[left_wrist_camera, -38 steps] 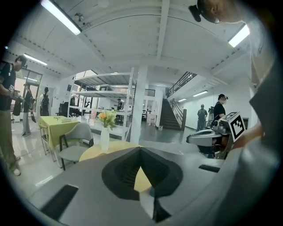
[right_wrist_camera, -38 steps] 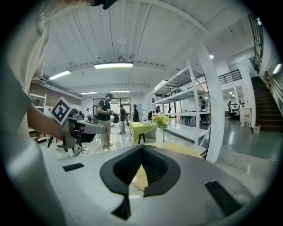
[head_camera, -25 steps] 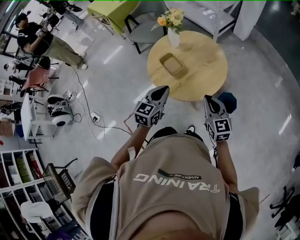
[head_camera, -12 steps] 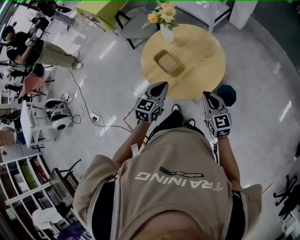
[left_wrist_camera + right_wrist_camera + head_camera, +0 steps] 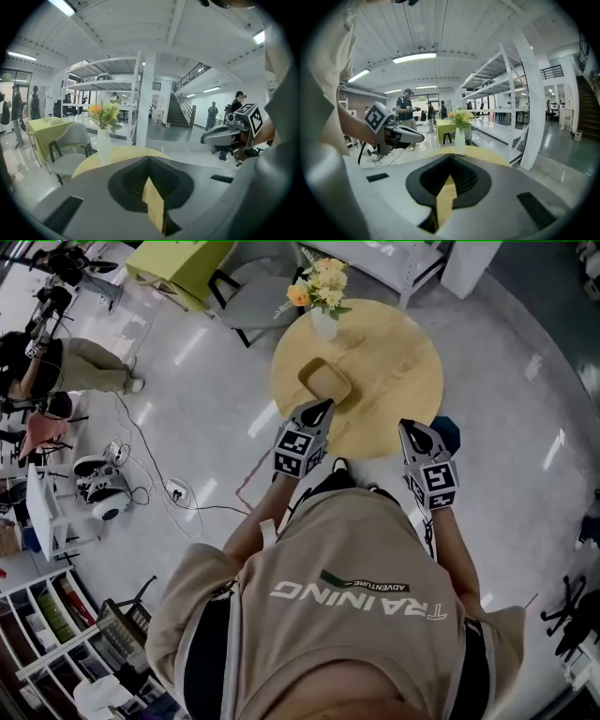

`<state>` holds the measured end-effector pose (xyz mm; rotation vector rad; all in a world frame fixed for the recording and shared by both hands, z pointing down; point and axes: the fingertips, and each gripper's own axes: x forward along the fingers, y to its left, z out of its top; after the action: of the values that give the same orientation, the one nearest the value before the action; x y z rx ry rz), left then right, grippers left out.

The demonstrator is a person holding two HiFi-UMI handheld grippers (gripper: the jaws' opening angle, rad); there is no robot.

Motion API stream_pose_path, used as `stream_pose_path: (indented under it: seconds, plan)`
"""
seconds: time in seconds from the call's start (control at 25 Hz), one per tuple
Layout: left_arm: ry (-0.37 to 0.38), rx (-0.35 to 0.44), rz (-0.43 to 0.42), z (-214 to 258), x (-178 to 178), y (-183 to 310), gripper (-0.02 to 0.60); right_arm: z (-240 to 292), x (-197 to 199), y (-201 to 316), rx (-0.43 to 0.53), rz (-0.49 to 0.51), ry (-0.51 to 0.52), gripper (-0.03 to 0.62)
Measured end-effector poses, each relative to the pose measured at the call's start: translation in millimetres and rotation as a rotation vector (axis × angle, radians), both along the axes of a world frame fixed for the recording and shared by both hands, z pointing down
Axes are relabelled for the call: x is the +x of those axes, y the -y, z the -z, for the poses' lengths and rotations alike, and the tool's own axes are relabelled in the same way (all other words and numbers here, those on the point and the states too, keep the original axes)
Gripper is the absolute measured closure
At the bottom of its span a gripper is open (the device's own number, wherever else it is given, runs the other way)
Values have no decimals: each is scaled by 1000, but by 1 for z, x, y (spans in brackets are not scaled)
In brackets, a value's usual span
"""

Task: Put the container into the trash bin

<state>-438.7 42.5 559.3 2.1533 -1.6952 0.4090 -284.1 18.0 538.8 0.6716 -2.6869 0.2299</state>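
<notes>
The container [image 5: 325,381], a shallow tan rectangular tray that is empty as far as the head view shows, is sitting on the near-left part of the round wooden table [image 5: 398,362], apart from the flower vase [image 5: 323,322] beyond it.

- **Grippers:** The left gripper [image 5: 322,407] is pointing at the table with its jaws brought together at the tips and nothing between them. The right gripper [image 5: 409,427] is doing the same, also empty.
- **Governing relation:** The container is lying directly ahead of the left gripper's tips, and in the head view its near edge is showing just beyond them (how high the gripper is above the table cannot be read). The right gripper is sitting well to the container's right, so the left is clearly nearer.
- **Long axis:** The tray is lying slantwise, running from far-left to near-right. A straight-ahead grip would therefore be meeting a long wall at an angle.
- **Destination:** A dark blue vessel [image 5: 449,433], judged to be the trash bin, is standing on the floor at the table's near-right edge, beside the right gripper.
- **Stage:** This is judged an approach, with the pickup not yet begun and the jaws needing to part first.
</notes>
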Motion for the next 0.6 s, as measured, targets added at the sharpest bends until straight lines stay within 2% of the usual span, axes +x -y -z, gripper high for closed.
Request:
stream_pose_path:
  seconds: [0.28,0.44,0.6]
  plan:
    - [-18,-58,-67,-27,-35,29,580,-5,-36,28,-25,-83,-21,590]
    - [-14,-128,-129,-65,-36,35,578,-11,-46,38,-35,-135,-21,589]
    - [-5,-196,-147,-95,-32,40,579,-21,-44,42,-44,-148,-50,589]
